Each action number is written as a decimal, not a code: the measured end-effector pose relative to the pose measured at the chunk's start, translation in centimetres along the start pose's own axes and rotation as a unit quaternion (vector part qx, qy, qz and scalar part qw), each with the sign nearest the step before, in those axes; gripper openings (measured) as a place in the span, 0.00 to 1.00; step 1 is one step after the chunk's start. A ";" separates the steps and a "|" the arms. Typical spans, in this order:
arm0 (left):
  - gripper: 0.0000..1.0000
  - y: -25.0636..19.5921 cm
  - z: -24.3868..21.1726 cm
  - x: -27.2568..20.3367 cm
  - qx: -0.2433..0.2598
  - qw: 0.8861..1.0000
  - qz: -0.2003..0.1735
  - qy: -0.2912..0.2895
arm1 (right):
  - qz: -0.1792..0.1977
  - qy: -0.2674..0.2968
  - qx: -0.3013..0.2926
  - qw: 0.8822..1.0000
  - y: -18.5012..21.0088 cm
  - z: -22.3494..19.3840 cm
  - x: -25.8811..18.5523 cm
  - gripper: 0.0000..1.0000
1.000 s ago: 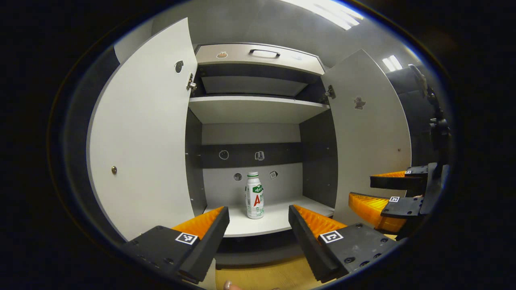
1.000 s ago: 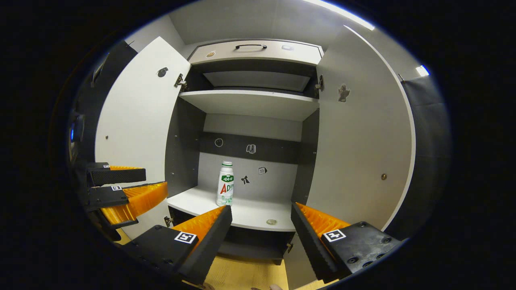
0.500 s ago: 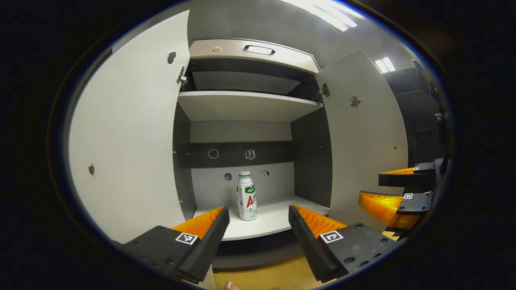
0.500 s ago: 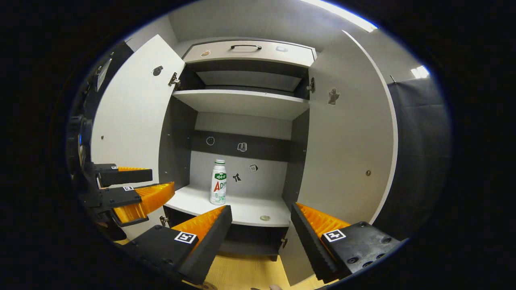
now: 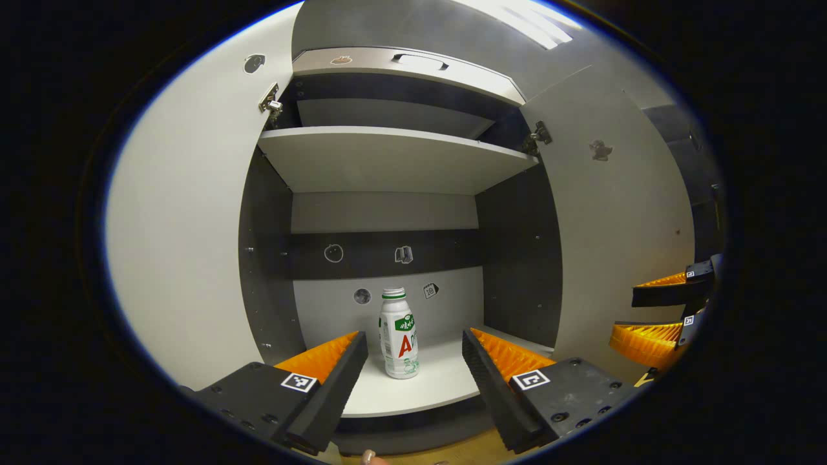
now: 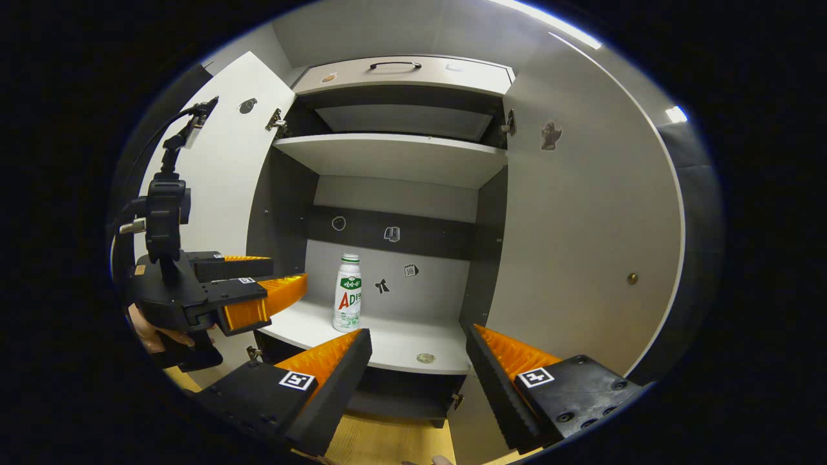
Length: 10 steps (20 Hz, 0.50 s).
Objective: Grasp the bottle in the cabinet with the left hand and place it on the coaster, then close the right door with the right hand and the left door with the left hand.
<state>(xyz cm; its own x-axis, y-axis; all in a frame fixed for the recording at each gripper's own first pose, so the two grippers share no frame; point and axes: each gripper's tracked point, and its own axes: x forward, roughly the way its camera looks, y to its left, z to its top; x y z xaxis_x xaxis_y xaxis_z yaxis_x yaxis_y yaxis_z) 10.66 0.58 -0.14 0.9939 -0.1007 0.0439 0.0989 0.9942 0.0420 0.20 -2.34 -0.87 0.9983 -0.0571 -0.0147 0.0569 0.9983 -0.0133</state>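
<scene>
A white bottle (image 5: 398, 336) with a green cap and a green and red label stands upright on the cabinet's lower shelf (image 5: 433, 391). My left gripper (image 5: 414, 337) is open just in front of the shelf edge, and the bottle shows between its fingers, farther in. In the right gripper view the bottle (image 6: 347, 294) stands left of centre, with the left gripper (image 6: 287, 274) open and apart from it on the left. My right gripper (image 6: 418, 336) is open and empty, short of the shelf. It also shows at the right edge (image 5: 630, 315) of the left gripper view. Both doors stand wide open.
The left door (image 5: 187, 226) and right door (image 5: 620, 226) flank the opening. An upper shelf (image 5: 387, 161) and a drawer with a handle (image 5: 420, 61) lie above. A small round disc (image 6: 425, 357) lies near the shelf front. A hand (image 6: 152, 332) holds the left gripper. Wooden floor (image 6: 387, 442) lies below.
My left gripper has moved forward toward the cabinet, so the bottle and shelf look larger and nearer between its fingers. The right gripper has stayed about where it was.
</scene>
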 end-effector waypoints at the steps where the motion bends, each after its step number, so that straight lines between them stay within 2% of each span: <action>1: 0.94 0.1 -0.1 1.2 0.002 1.000 0.000 -0.002 | 0.007 0.000 0.002 1.000 -0.1 -0.2 0.8 0.98; 6: 0.95 0.7 -1.0 6.3 0.021 1.000 -0.003 -0.015 | 0.044 -0.003 -0.022 0.999 0.3 -1.5 3.9 0.98; 10: 0.95 0.1 -1.8 9.5 0.023 0.999 -0.027 -0.026 | 0.068 0.000 -0.017 0.998 0.9 -2.2 5.4 0.98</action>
<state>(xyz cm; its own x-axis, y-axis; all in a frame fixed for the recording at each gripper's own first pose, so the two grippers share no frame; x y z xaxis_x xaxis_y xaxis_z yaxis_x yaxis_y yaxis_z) 20.18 -0.20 -1.55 0.9833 -0.1576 0.0911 0.1493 0.9845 0.0920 5.57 -1.73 -3.17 0.9968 0.0781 -0.0191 -0.0789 0.9959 -0.0451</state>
